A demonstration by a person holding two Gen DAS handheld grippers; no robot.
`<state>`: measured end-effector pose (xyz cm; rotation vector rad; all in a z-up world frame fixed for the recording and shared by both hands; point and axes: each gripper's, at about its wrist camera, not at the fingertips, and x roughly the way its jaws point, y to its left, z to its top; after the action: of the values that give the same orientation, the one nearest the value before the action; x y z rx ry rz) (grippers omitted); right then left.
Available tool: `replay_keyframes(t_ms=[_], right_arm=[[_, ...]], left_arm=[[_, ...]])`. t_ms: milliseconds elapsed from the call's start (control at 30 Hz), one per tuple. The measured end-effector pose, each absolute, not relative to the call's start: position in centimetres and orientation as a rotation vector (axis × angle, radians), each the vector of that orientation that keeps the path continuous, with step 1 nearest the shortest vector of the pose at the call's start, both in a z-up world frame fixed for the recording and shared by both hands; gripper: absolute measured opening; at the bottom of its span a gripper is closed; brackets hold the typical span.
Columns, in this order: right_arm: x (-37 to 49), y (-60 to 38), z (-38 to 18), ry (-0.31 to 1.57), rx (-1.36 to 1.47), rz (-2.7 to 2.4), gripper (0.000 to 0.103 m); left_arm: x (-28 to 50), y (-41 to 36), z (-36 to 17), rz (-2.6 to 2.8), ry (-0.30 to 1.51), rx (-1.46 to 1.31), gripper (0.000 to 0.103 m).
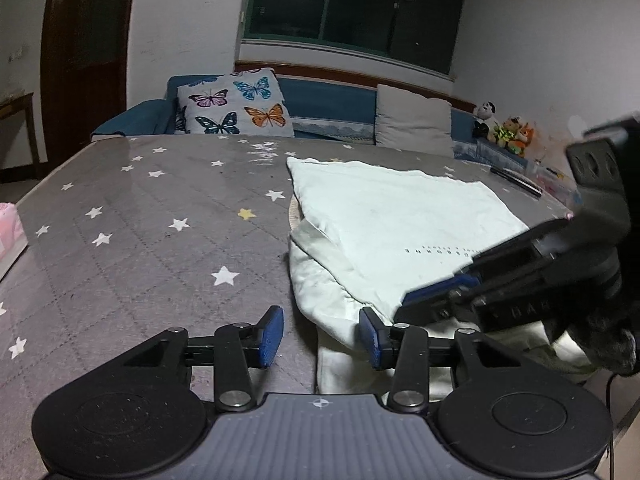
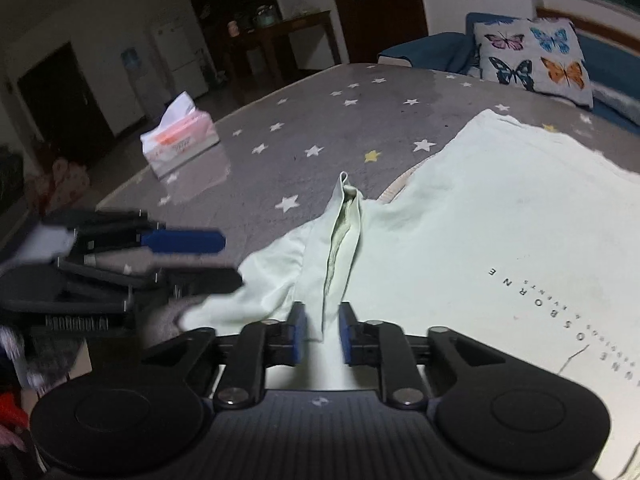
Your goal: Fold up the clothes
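Pale green T-shirt point(image 2: 500, 216) spread on star-print worktop point(image 1: 140, 216), printed side up, near sleeve bunched. Left claw point(image 1: 320, 338) jaws apart, nothing gripped, at shirt's near edge. Right claw point(image 2: 323, 334) jaws narrow, raised sleeve fold point(image 2: 340, 240) between pads; contact unclear. Likely pinching fold to turn sleeve inward. Tissue box point(image 2: 180, 140) well apart.

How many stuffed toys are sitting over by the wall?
3, as far as shows: a black-and-white panda, a brown one beside it, then an orange one, clustered on the ledge. More may hide behind them.
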<state>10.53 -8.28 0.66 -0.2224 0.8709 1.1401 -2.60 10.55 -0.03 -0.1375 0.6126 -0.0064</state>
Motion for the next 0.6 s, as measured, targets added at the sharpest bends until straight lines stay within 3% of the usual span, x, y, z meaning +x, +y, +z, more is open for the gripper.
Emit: replay_keyframes(t_ms=[200, 267, 500, 600], right_arm=[[10.8, -7.3, -0.2, 0.903, -0.201, 1.143, 0.022], [10.5, -7.5, 0.2, 0.893, -0.203, 1.146, 0.003], [9.2, -10.0, 2.4, 0.850, -0.233, 1.085, 0.002], [9.1, -10.1, 2.1, 0.866, -0.262, 1.077, 0.007]], left_arm=[[-2.4, 10.2, -0.5, -0.009, 0.629, -0.121, 0.046], [-2.4, 10.2, -0.4, -0.010, 0.626, -0.119, 0.046], [-2.3, 10.5, 0.3, -0.009, 0.593, -0.116, 0.046], [-1.8, 10.2, 0.2, -0.018, 0.593, -0.114, 0.044]])
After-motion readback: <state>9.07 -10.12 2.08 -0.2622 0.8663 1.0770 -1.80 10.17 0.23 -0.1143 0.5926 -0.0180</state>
